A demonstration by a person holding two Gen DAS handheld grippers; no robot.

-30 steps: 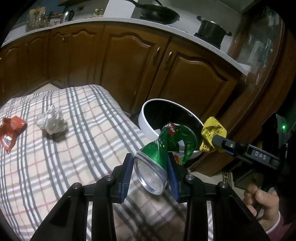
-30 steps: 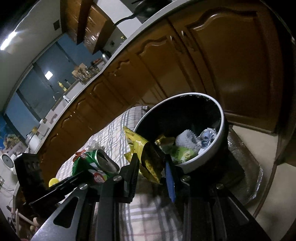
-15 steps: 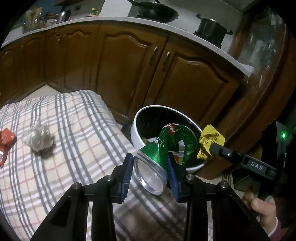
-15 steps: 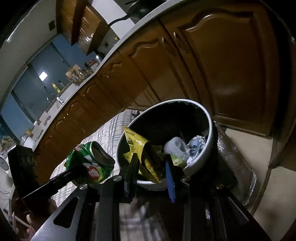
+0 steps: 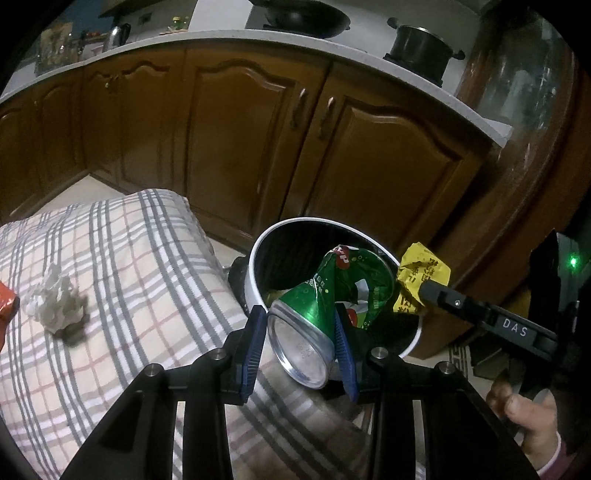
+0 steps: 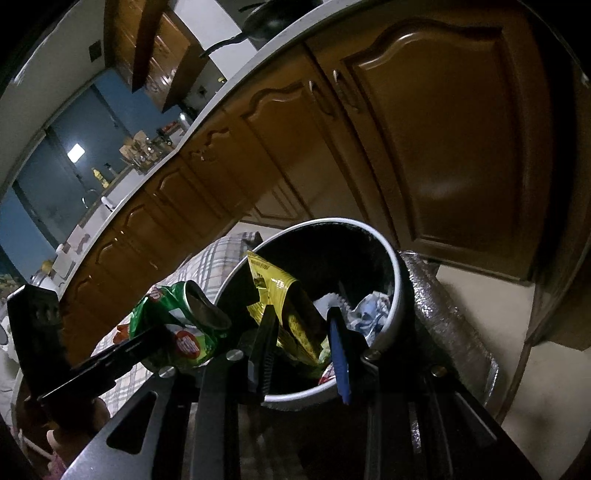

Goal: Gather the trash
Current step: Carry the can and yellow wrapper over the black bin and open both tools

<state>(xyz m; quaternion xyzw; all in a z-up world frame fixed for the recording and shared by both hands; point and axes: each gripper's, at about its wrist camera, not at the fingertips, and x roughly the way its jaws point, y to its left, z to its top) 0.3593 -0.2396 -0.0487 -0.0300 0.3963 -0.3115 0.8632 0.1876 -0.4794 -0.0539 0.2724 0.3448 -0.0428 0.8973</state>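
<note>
My left gripper [image 5: 300, 332] is shut on a crushed green can [image 5: 325, 302] and holds it at the near rim of a white trash bin [image 5: 255, 291] with a black inside. The can also shows in the right wrist view [image 6: 177, 328]. My right gripper [image 6: 303, 332] is shut on a yellow wrapper [image 6: 284, 310] and holds it over the bin [image 6: 399, 280], which has paper and wrappers inside. The wrapper also shows in the left wrist view [image 5: 421, 277]. A crumpled white tissue [image 5: 53, 306] and a red wrapper [image 5: 5, 306] lie on the checked cloth [image 5: 129, 258].
Brown kitchen cabinets [image 5: 240, 140] stand behind the bin, with a pot [image 5: 421, 50] and a pan [image 5: 303, 16] on the counter. A dark wooden cabinet [image 5: 535, 155] stands at the right. A silver foil-covered thing [image 6: 443, 317] sits beside the bin.
Both grippers have moved closer to the bin with their loads. The yellow wrapper now hangs over the bin's opening. The tissue and red wrapper have slid toward the left edge.
</note>
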